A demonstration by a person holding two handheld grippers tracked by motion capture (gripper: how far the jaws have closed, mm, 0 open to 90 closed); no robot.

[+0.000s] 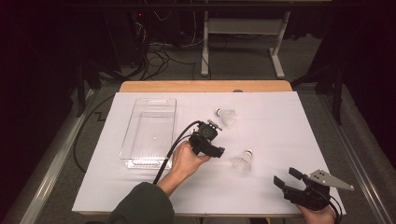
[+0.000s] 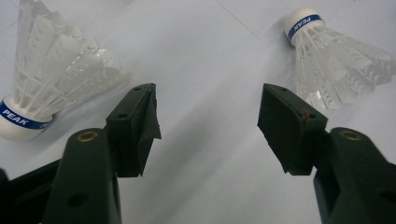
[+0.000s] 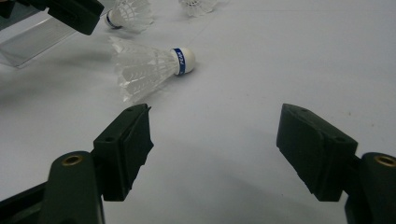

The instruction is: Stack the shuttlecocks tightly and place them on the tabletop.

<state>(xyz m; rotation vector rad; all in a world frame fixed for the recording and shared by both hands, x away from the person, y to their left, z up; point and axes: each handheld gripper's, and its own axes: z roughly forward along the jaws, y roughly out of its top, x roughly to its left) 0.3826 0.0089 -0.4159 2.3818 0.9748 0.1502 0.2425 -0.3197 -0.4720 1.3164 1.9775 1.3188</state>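
On white table: clear bin (image 1: pixel 148 133) empty | two shuttlecocks (image 1: pixel 243 162) outside | both tools gaping, gripping nothing

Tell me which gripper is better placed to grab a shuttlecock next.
Probably left. The left gripper, jaws open and empty, sits between the far shuttlecock and the near shuttlecock; the right gripper is open but farther off.

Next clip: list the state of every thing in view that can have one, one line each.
Left gripper: jaws open, nothing between them, hovering between the two shuttlecocks.
Right gripper: jaws open, empty, near the table's front right corner.
Far shuttlecock: lying on its side on the table, untouched.
Near shuttlecock: lying on its side, untouched.
Clear tray: upright and empty.
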